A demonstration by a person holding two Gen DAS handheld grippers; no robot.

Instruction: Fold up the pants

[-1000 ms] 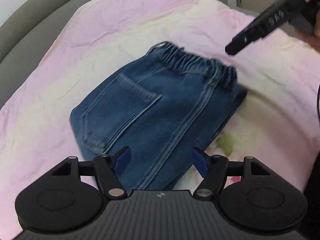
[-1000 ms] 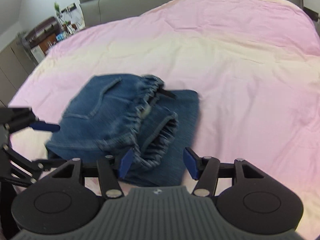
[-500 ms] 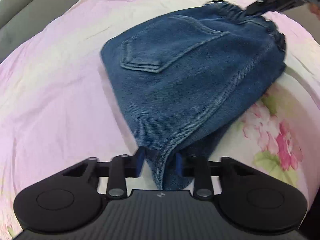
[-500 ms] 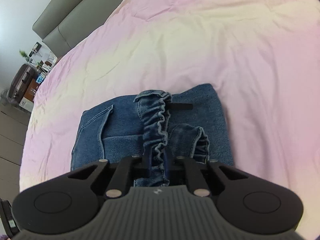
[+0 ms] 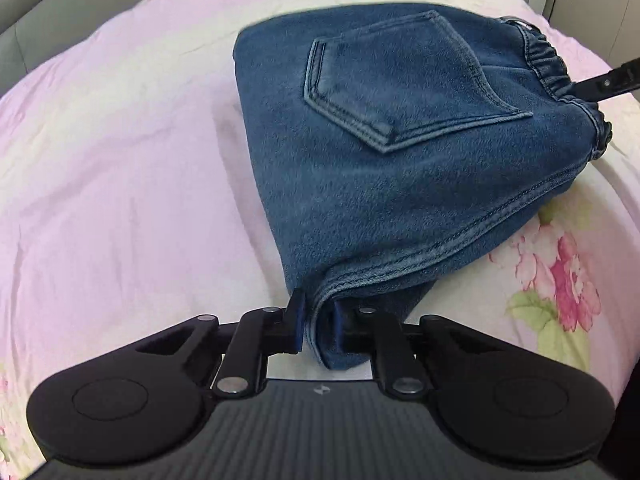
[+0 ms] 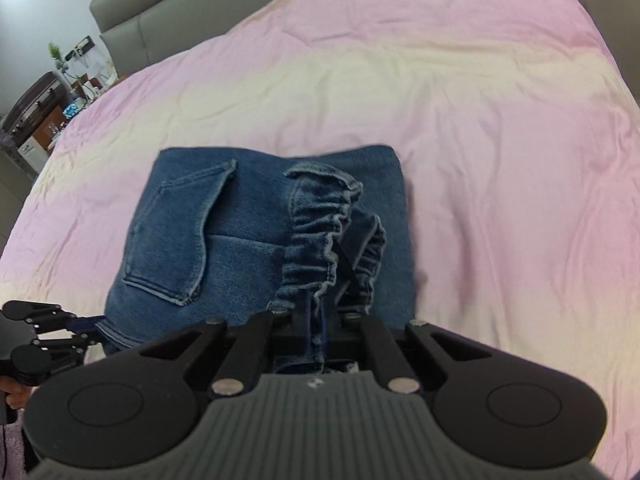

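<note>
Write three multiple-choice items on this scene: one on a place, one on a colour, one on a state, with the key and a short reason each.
1. Which part of the jeans do the right tongs grip?
A. the elastic waistband
B. the back pocket
C. a leg hem

2. What colour is the bedsheet around the jeans?
A. grey
B. pink and cream
C. dark green

3. How do the left tongs stand?
A. wide open above the bed
B. closing, with a folded denim edge between them
C. holding a hanger

Key:
1 A: the gathered waistband runs down into the shut tongs in the right wrist view.
2 B: pink and cream fabric spreads on every side.
3 B: the stitched edge of the jeans sits between the blue pads, jaws nearly together.
</note>
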